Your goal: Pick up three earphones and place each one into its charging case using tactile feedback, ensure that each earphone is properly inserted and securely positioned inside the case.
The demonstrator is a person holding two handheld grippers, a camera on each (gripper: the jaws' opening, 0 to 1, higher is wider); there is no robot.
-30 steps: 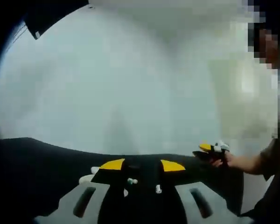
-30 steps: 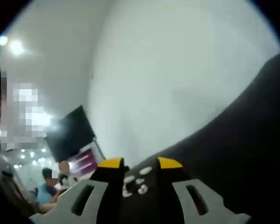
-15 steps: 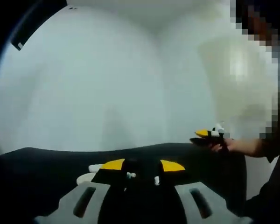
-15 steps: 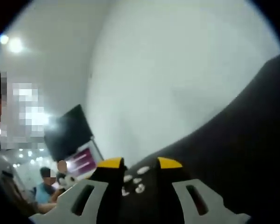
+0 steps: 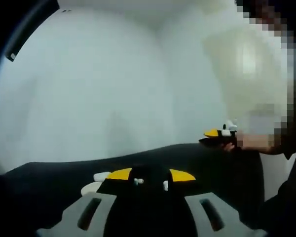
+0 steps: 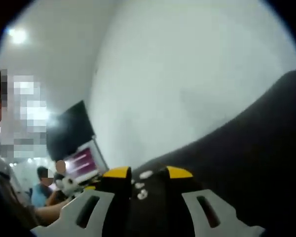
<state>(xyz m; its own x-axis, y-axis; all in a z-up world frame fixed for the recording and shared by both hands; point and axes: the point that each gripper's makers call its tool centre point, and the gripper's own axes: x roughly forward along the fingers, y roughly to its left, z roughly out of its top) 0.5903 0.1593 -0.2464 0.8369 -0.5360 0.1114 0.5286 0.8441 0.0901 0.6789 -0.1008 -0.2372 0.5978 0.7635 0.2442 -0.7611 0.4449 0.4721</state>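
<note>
Left gripper view: black table surface [image 5: 49, 177] runs across the lower part, pale wall behind. Two white charging cases [image 5: 94, 182] lie at left, just beside the left jaw's yellow tip, partly hidden by it; whether they are open or closed I cannot tell. Left gripper [image 5: 151, 174] jaws stand apart, nothing between them. Beyond the gap, two small white earphones [image 5: 138, 181] lie on the black surface, near each other, too blurred to give their pose. Further right, the right gripper [image 5: 218, 134] is held up above the table edge in a person's hand [image 5: 246, 140]; its yellow tip shows, something white at it that I cannot identify.

Right gripper view: at lower left, the left gripper [image 6: 69, 183] with a white part. Right gripper's own jaws are parted, gripping nothing. In the gap, several small white items [image 6: 142, 185] lie on the black surface, too blurred to tell earphone from case.
</note>
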